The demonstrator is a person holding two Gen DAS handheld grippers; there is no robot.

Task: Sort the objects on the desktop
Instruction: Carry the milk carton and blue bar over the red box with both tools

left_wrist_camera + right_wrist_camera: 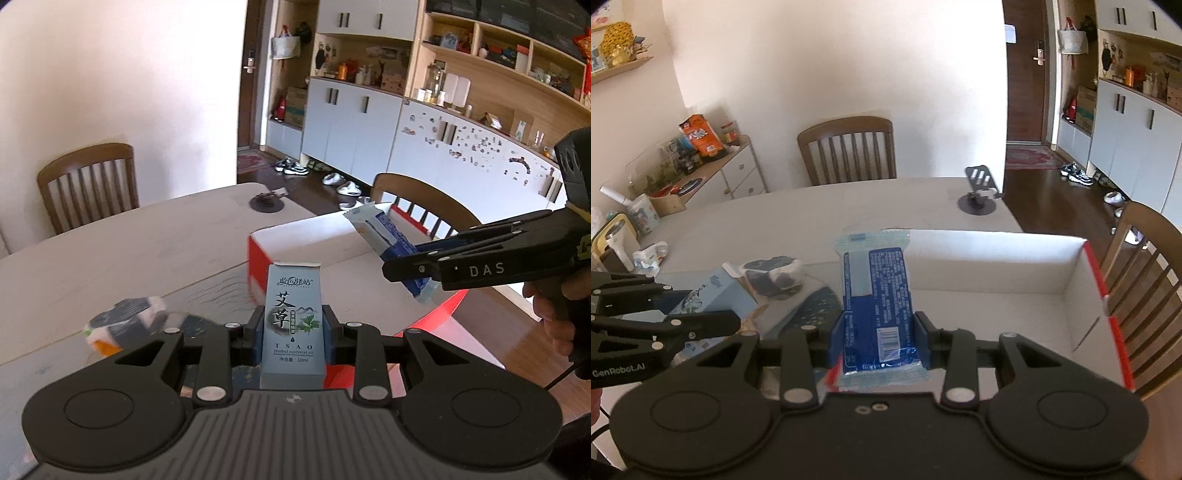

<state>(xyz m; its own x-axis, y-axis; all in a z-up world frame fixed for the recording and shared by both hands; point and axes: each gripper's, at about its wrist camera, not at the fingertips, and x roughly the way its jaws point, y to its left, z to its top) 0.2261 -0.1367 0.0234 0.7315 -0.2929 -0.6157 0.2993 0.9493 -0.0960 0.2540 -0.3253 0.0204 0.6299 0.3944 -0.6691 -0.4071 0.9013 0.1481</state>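
Two tools are each clamped on a packet above the pale table (849, 206). In the left wrist view, the left tool (294, 334) grips a light blue herbal oil carton (292, 325) upright between its blue pads, the carton's printed face turned toward the camera and its top flap standing open. Just beyond it sits a white box with red sides (317, 240), open at the top. The right tool (397, 264) reaches in from the right, holding a blue and white snack packet (384, 236) tilted over that box. In the right wrist view, the right tool (879, 334) pinches the same snack packet (877, 295) near its lower end, barcode side showing, in front of the box's (997, 258) white interior. To the left lies a dark, blurred wrapped item (774, 277) on the table, near the left tool (713, 321) and its carton (709, 291). A black phone stand (980, 192) sits near the table's far edge, with a wooden chair (849, 147) behind.
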